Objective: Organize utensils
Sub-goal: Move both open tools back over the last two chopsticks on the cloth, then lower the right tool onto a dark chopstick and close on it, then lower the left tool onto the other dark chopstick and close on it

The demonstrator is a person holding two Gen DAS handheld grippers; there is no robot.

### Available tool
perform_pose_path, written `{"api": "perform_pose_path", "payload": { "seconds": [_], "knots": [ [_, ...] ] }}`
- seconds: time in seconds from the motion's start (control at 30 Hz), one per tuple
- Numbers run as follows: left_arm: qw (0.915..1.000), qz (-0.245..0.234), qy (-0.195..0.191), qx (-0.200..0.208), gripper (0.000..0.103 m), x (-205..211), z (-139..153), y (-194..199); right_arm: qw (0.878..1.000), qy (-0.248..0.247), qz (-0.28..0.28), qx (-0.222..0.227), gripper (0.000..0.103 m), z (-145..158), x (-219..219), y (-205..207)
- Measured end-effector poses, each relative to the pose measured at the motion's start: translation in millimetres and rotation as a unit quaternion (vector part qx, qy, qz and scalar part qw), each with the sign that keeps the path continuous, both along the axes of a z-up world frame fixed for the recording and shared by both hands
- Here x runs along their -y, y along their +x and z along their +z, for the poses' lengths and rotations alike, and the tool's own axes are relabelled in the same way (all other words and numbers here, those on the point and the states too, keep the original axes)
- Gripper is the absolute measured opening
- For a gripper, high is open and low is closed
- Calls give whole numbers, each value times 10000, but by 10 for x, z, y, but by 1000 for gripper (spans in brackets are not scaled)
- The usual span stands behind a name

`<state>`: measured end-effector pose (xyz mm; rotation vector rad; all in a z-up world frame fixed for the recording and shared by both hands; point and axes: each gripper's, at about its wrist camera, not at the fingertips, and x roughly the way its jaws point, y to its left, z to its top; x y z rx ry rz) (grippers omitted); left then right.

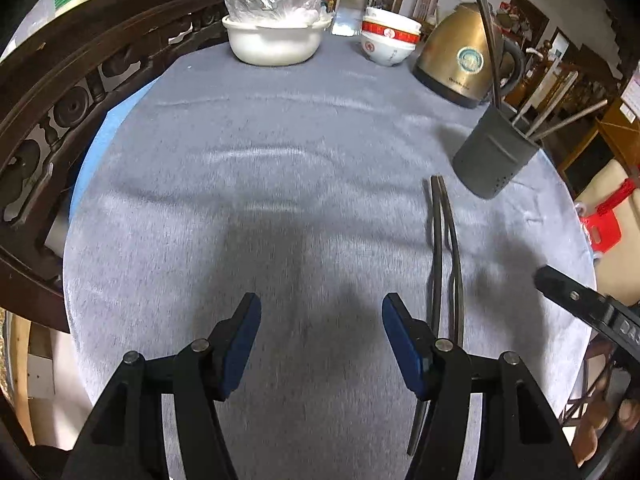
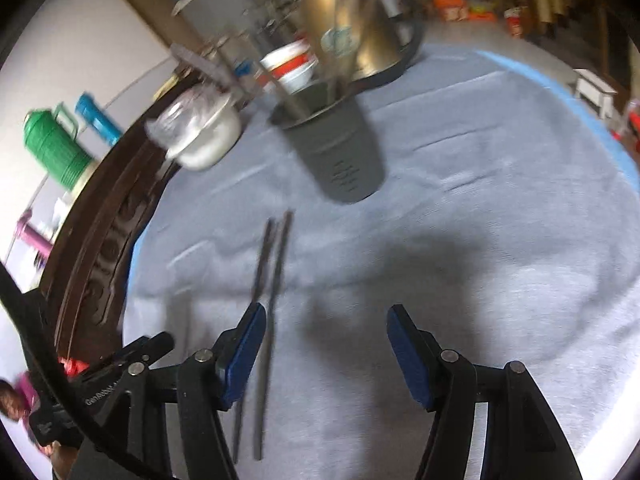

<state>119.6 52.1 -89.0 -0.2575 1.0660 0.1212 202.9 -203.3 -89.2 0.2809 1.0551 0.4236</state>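
1. The bench (image 1: 280,152) is round, covered with a grey-blue cloth (image 2: 500,200), and a dark carved wooden chair back (image 1: 60,92) curves along its left edge in the left wrist view.
2. The left tongs (image 1: 321,312) hang over bare cloth with their blue pads (image 1: 240,344) standing wide apart; nothing lies between them.
3. A pair of dark chopsticks (image 1: 444,248) lies flat on the cloth, just right of the left tongs' right finger, with the near ends passing behind that finger.
4. The chopsticks' far tips point toward a dark grey utensil holder (image 1: 494,156), which stands upright near them but apart.
5. Several more chopsticks and thin metal utensils (image 1: 560,118) already lean in the holder.
6. The right tongs (image 2: 326,318) are also open, pads apart, gripping nothing; the right wrist view is blurred.
7. In that view the chopsticks (image 2: 272,280) run just beside the left pad (image 2: 244,354) of the right tongs, at its inner edge; whether they touch it I cannot tell.
8. The utensil holder (image 2: 340,156) stands beyond the chopsticks' far ends.
9. Behind the holder sit a brass-coloured kettle (image 1: 460,60) and stacked red-and-white bowls (image 1: 388,42).
10. A white basin (image 1: 274,42) holding a clear plastic bag stands at the far edge.
11. One finger of the right tongs shows at the right edge of the left wrist view.
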Motion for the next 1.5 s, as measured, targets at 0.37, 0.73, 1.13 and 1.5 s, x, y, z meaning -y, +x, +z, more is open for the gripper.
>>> {"api": "perform_pose_path", "payload": {
  "seconds": [0.37,0.73,1.13,1.5],
  "knots": [
    [9994,-186,-261,-102,64,42,-107,-58,9950,-552,509,-666,39,-199,-579,304],
    [9986,-214,-452,-188,64,20,-190,19,9841,-1165,661,-1166,23,-374,-920,670],
    [9977,-385,-384,-402,64,232,-225,217,9869,-1045,595,-1073,6,-280,-542,572],
    [9907,-657,-28,-1191,64,656,-213,843,9896,-688,436,-1185,6,-349,-62,428]
  ]
}}
